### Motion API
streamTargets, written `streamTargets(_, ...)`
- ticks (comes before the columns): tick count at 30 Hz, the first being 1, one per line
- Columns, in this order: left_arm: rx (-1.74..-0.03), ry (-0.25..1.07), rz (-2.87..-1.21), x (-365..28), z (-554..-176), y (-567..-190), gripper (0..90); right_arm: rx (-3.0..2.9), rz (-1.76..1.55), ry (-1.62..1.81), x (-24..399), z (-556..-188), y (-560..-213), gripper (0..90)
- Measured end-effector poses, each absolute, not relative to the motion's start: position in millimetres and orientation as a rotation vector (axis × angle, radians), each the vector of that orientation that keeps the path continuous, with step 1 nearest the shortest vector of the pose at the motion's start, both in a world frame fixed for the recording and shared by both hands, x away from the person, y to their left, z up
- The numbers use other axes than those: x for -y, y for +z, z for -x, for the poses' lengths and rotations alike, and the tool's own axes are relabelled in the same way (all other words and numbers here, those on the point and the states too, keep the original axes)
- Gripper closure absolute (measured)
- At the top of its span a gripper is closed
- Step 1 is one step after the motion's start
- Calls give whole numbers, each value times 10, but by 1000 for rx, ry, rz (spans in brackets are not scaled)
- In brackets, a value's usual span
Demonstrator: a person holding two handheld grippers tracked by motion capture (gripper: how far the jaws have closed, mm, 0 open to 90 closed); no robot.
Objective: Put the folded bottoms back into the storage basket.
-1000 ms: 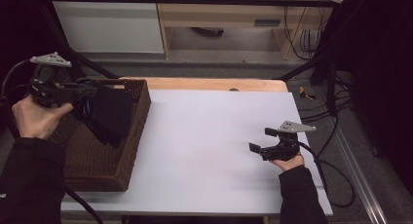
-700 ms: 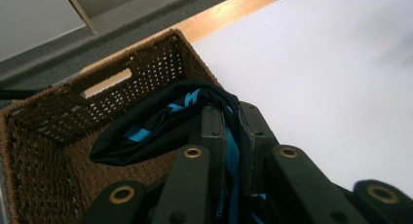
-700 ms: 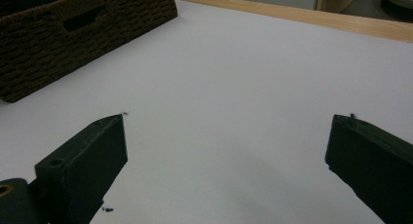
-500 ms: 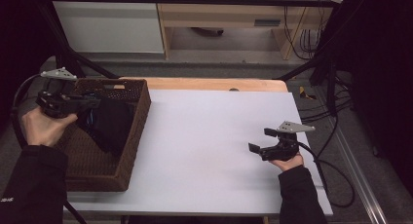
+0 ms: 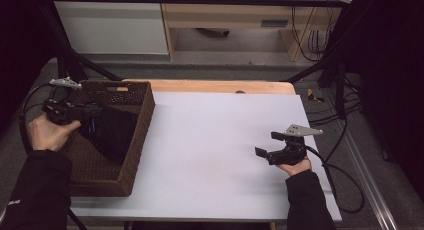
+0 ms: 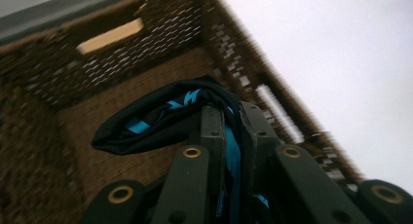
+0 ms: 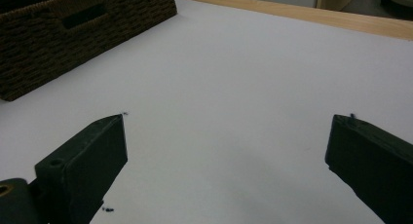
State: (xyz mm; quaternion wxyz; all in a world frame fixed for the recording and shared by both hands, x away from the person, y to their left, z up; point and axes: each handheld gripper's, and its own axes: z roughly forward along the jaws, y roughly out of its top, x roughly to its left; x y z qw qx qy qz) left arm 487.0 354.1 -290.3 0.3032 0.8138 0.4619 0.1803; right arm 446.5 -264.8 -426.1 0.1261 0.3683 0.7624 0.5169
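My left gripper [image 6: 234, 121] is clamped tight on a black cloth [image 5: 112, 132] with blue stripes, jaws pressed together over a fold, the cloth hanging down inside the brown wicker basket [image 5: 135, 155] at the table's left end. My right gripper [image 5: 272, 152] sits low over the bare white table [image 5: 210, 140] well apart from the basket, jaws spread wide and holding nothing.
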Motion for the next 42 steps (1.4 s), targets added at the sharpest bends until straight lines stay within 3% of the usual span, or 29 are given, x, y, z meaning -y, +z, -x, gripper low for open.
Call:
streamTargets(3, -1309, 529, -2149, -3635, -4923, -3014, 746, -2215, -1071, 1508, 2654, -4465, -4256, 19)
streamTargets(9, -1371, 642, -2033, -3765, -4860, -3093, 383, -2219, -1074, 1507, 2641, -4467, -4265, 19)
streamTargets(22, -1328, 672, -1867, -3657, -4671, -3060, 42, -2220, -1074, 1508, 2634, -4467, -4267, 19)
streamTargets(42, -1181, 633, -1819, -3278, -4497, -3080, 0, -2221, -1075, 1509, 2627, -4468, -4272, 18)
